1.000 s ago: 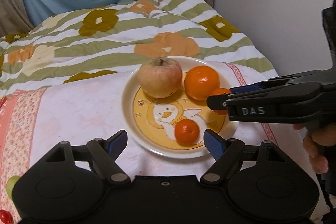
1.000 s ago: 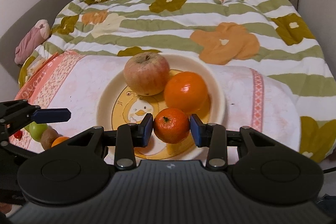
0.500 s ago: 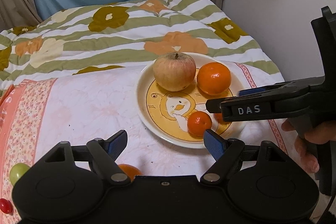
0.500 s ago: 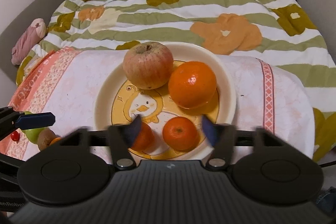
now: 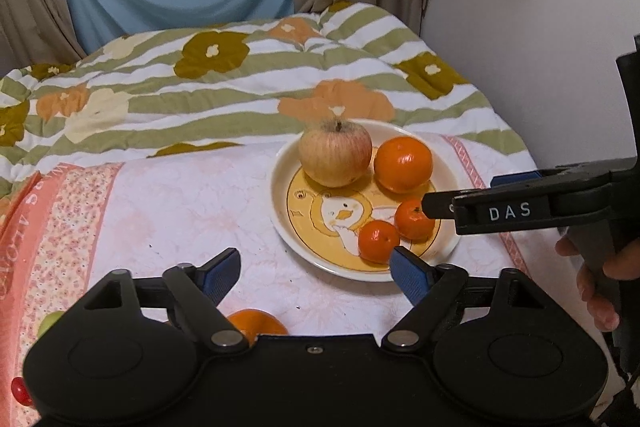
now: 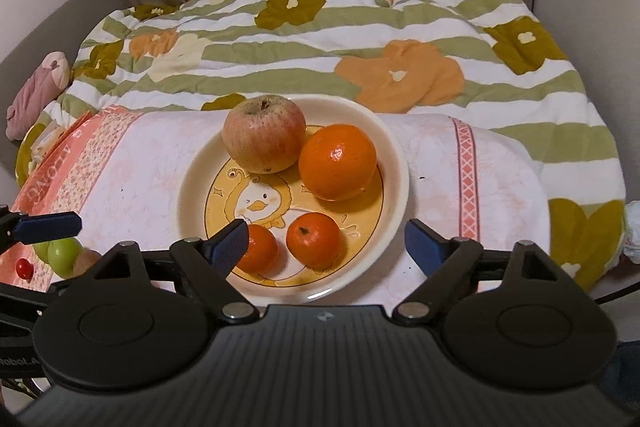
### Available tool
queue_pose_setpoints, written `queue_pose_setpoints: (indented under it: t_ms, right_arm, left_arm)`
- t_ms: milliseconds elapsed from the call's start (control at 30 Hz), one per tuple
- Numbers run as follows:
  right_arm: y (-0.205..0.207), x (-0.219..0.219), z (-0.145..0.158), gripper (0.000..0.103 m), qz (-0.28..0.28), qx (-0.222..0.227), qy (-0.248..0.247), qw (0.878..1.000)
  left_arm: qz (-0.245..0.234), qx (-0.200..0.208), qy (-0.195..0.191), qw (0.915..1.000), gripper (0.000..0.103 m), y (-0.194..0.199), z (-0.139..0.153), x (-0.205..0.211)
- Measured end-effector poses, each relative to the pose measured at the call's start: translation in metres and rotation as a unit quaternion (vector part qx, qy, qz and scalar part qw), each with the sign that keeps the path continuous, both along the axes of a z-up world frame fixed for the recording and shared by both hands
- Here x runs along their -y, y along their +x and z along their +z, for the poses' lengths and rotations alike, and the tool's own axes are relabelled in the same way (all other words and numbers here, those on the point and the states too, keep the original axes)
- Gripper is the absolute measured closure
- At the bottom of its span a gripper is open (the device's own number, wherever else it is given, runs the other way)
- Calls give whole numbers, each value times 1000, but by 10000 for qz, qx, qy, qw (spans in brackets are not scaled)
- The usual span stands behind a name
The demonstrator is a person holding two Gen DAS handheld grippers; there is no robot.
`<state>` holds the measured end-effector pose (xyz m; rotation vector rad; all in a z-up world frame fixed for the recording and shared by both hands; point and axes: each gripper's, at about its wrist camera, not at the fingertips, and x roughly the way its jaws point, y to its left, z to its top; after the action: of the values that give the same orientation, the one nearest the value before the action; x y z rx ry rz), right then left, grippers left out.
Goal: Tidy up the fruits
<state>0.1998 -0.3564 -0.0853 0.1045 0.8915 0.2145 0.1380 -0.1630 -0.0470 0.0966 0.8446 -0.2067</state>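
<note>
Right tongs [image 6: 324,243]: jaws wide and opening further, blue pads apart over the near half of the plate [image 6: 396,163], gripping nothing; right-hand small mandarin [image 6: 313,239] loose between the pads, touching neither; left pad overlapping in view the left-hand small mandarin [image 6: 260,249], contact not determinable. Left tongs [image 5: 314,273]: jaws opening, well apart, nothing between the pads except bare cloth [image 5: 180,203]; right pad just near of the plate's near rim, close to a small mandarin, contact not determinable. Plate contents: apple [image 6: 264,134] at far left, large orange [image 6: 338,167] at far right beside the apple, two small mandarins side by side at the near edge. Plate decoration: cartoon duck on a yellow centre, cream rim. Off the plate, on the cloth: orange fruit [image 5: 256,325] partly hidden behind the left tongs' body; green fruits [image 6: 62,253], a brownish fruit and a small red one [image 6: 23,267] at the near left. Support: bed with a striped floral quilt [image 6: 360,39], pink-and-white cloth laid over its near end. Legible writing: "DAS" in white letters on the side of the right tongs' arm, seen from the left wrist; partial lettering "A LONG" along the cloth's pink border; partial "Robot" on dark gear at the near left edge. Hand [image 5: 600,287] on the right tongs' grip.
</note>
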Motion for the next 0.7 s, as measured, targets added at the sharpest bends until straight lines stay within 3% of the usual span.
queue_pose_setpoints:
  t_ms: [167,700]
  right_arm:
    - [-12,-1,16,0,-84,200,-104,9997]
    - [-58,-23,69,0,-328,599,-25,9977]
  left_arm:
    - [93,244,-123,9996,4,-9,13,-8]
    - [215,682,-19,9974,4,-46,44,-59]
